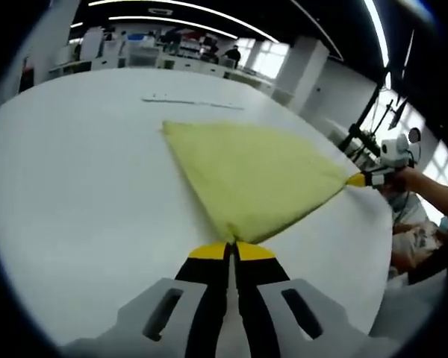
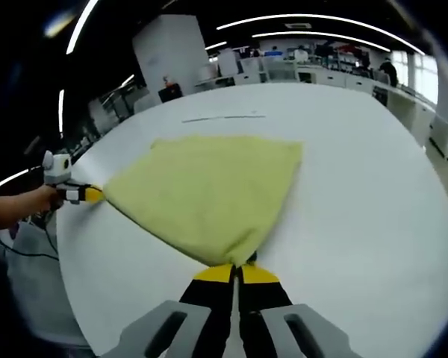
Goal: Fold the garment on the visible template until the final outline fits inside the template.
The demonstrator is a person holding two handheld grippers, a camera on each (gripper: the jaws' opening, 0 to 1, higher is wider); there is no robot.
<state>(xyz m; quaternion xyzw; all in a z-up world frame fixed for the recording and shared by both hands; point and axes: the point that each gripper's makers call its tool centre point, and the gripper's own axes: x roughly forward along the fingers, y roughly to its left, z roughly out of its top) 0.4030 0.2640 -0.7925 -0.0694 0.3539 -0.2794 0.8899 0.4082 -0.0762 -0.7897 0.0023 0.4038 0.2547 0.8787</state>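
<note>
**Both claws pinching the garment's near corners**

Left claw [image 1: 232,248] is clenching on one near corner of the yellow garment [image 1: 250,175], its yellow-tipped jaws pressed together with the cloth bunching between them. Right claw [image 2: 234,270] is doing the same at the other near corner, jaws closed on a gathered point of garment [image 2: 209,190].

In the left gripper view, the right claw [image 1: 356,180] is reaching in from the right, gripping the cloth's right corner, with a person's hand [image 1: 408,179] holding it. In the right gripper view, the left claw [image 2: 92,195] is coming in from the left, with a hand [image 2: 41,200] behind it.

Between the two claws the garment is stretching taut, fanning out toward its far edge and lying on the white desk [image 1: 75,186]. Its far corners are resting flat on the desk [image 2: 373,194].

A thin dark line [image 1: 193,102] is lying on the desk just beyond the garment's far edge; the same line [image 2: 222,117] is showing in the right gripper view. Whether it belongs to a template cannot be told.
</note>
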